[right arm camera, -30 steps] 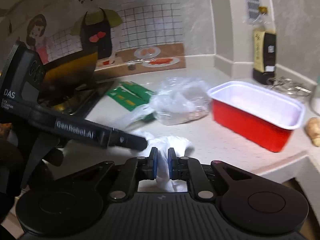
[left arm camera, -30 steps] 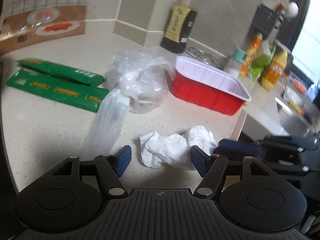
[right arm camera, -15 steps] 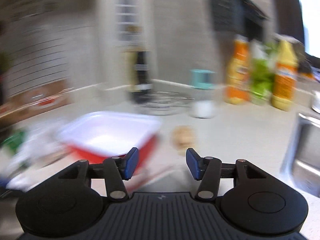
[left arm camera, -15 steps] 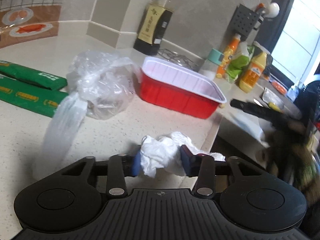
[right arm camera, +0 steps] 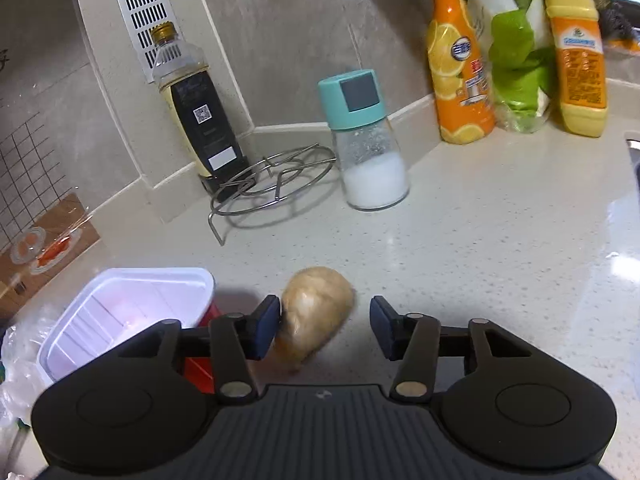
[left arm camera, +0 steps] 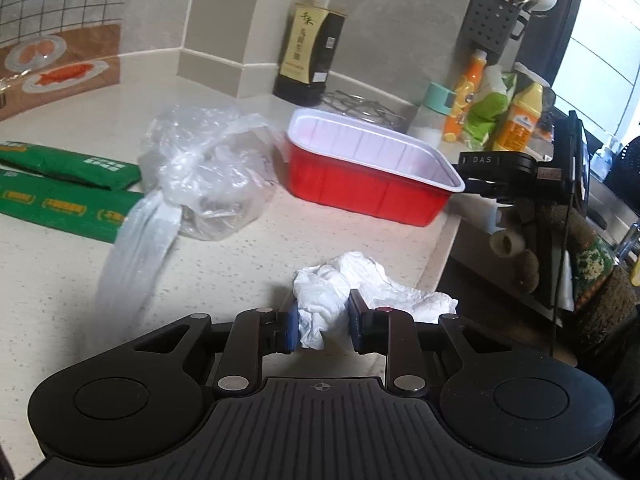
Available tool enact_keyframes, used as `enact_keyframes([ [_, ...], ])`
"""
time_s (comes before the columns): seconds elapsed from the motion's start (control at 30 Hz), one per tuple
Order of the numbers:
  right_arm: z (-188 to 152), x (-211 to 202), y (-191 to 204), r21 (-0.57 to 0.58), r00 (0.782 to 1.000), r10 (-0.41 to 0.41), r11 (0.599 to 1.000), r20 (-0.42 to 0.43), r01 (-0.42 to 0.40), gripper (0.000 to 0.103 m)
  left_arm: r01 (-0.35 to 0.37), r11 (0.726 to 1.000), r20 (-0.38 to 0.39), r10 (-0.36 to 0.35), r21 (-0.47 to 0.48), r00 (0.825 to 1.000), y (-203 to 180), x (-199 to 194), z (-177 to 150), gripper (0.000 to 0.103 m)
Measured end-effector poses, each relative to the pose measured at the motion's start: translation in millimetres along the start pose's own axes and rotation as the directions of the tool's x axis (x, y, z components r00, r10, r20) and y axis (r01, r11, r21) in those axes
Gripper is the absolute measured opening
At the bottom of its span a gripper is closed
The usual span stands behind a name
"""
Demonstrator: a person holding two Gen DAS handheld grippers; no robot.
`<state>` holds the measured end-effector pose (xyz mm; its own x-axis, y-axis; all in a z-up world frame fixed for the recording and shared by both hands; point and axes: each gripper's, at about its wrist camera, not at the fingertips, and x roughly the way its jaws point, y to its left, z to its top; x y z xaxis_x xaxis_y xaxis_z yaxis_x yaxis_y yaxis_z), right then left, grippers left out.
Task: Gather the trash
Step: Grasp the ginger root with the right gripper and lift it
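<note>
Left gripper (left arm camera: 323, 330) closing, pads pressing on crumpled tissue (left arm camera: 340, 292) at counter (left arm camera: 240, 256) edge, right gripper (right arm camera: 324, 328) jaws apart and closing, ginger piece (right arm camera: 316, 312) lying between, touching left pad.

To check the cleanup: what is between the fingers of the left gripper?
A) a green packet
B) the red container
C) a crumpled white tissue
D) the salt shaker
C: the left gripper is closing on the crumpled white tissue at the counter edge.
</note>
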<state>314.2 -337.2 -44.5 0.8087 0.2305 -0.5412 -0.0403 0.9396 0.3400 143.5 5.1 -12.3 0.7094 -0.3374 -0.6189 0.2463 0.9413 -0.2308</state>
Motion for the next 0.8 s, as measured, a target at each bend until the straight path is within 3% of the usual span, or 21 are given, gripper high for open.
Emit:
enact_keyframes([
  [0.27,-10.2,-25.7,-6.7,-0.024,1.0,-0.021,0.999,0.016,0.021,0.04,-0.005,1.0,0.007,0.005,-0.01,1.0,6.3,-2.4,-0.3,0.029],
  [0.53,-21.2,-69.5,-10.8,-0.077,0.996,-0.041,0.996,0.075,0.047,0.024,-0.031,0.999,0.038,0.031,0.011,0.999,5.0,-6.5,-1.9,0.025],
  [0.7,-26.4,-76.1,-4.4,-0.146,0.995,-0.062,0.987,0.081,0.073,0.025,-0.091,0.996,0.063,0.091,-0.006,0.994,15.2,-14.8,0.0,0.025],
  [0.8,-32.3,-73.0,3.7,-0.203,0.992,-0.092,0.973,0.088,0.109,0.036,-0.071,0.997,0.058,0.073,-0.024,0.996,19.2,-15.4,-0.5,0.025],
])
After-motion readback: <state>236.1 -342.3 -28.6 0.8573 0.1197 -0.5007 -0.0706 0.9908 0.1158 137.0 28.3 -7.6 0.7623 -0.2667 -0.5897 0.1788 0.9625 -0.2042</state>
